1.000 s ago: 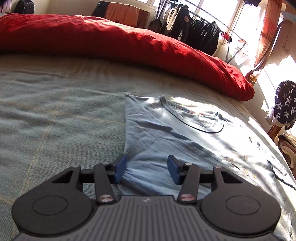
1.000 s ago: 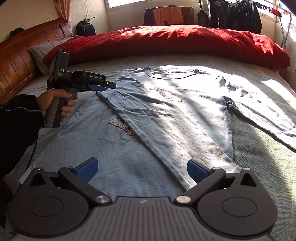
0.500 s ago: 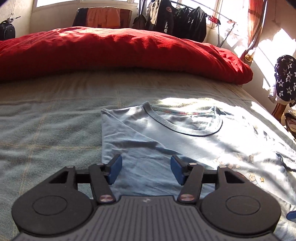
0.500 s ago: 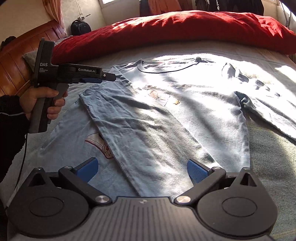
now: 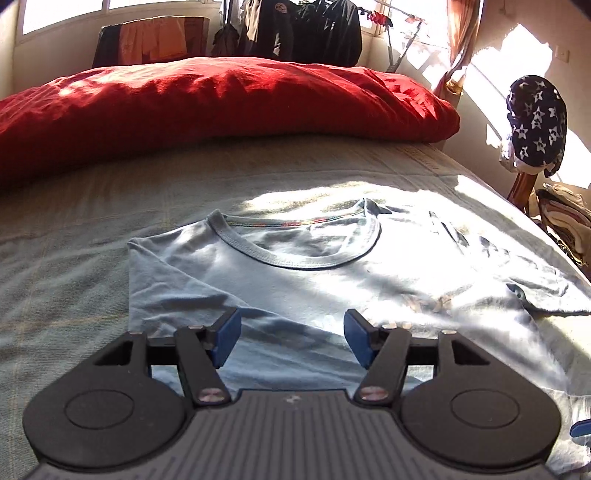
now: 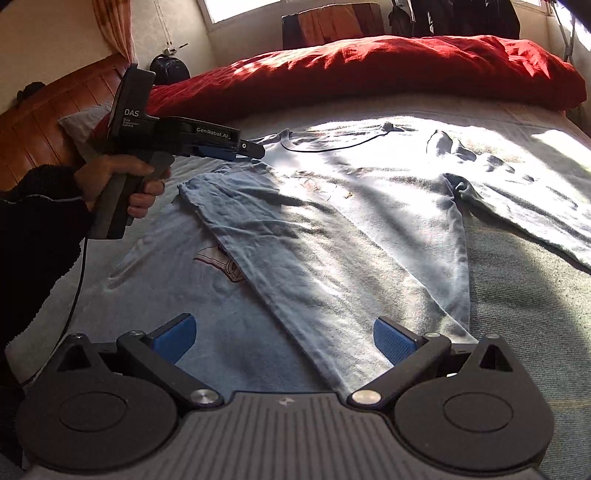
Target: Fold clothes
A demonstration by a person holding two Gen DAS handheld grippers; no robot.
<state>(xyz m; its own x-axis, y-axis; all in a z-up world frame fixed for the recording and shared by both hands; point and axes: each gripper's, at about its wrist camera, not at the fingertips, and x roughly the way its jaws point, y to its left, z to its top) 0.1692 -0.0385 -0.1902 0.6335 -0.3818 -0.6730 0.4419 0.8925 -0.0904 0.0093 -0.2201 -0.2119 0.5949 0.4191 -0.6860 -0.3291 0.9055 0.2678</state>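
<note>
A light blue long-sleeved shirt (image 6: 369,236) lies flat on the bed, collar (image 5: 295,254) towards the red duvet. Its left sleeve (image 6: 266,251) is folded diagonally across the body; the other sleeve (image 6: 524,214) stretches out to the right. My left gripper (image 5: 291,338) is open and hovers just above the folded shoulder, with nothing between its blue pads. In the right wrist view a hand holds that left gripper (image 6: 247,150) near the collar. My right gripper (image 6: 284,338) is wide open over the shirt's lower part, where the folded sleeve's end lies, and holds nothing.
A red duvet (image 5: 221,107) is heaped across the far end of the bed (image 5: 55,295). A wooden headboard (image 6: 40,125) and a grey pillow (image 6: 79,123) are at the left. Dark clothes hang on a rack (image 5: 310,29) by the window. A star-patterned cloth (image 5: 535,122) and a clothes pile (image 5: 565,221) are at the right.
The left gripper has drawn back from the folded shoulder edge and swung towards the collar, staying open. The right gripper has moved closer over the lower part of the shirt, still open.
</note>
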